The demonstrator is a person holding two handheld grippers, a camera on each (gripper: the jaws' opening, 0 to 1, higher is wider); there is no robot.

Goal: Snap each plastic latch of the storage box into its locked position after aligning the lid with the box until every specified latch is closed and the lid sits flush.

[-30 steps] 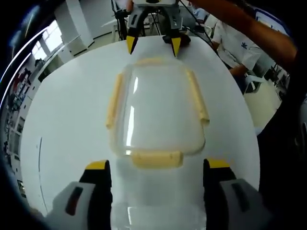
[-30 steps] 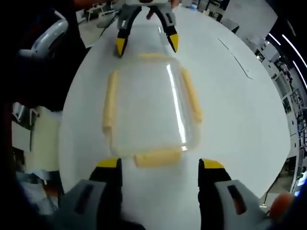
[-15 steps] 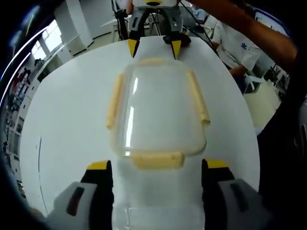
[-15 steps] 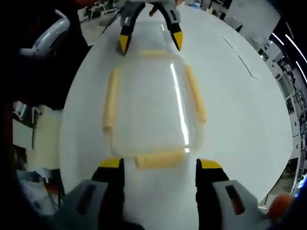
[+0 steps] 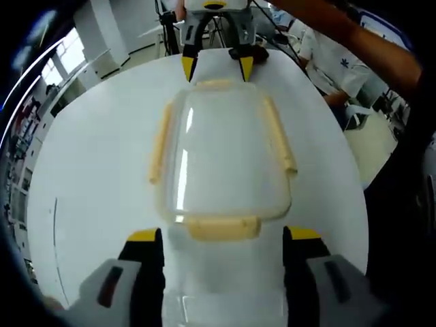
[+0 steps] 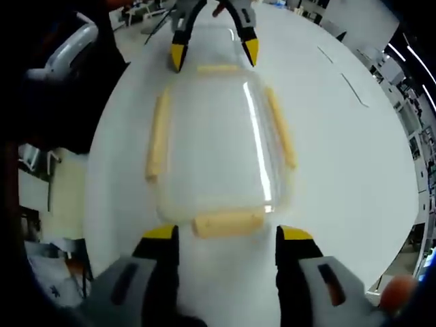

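1. Room: a bright workshop with desks, chairs and a seated person (image 5: 337,65) beyond a white round table (image 5: 88,177).
2. Item: a clear storage box (image 5: 225,160) with its lid on sits mid-table between the two tools, pale yellow latches on all four sides.
3. Change: over the last second both tools have edged closer to the box ends. The near latch (image 5: 223,227) now lies just ahead of the left gripper (image 5: 223,235); the opposite latch (image 6: 228,223) just ahead of the right gripper (image 6: 228,231).
4. Tool state: both have jaws spread wide, holding nothing.
5. Meaning: likely lining up to press the end latches; whether any is locked cannot be told.
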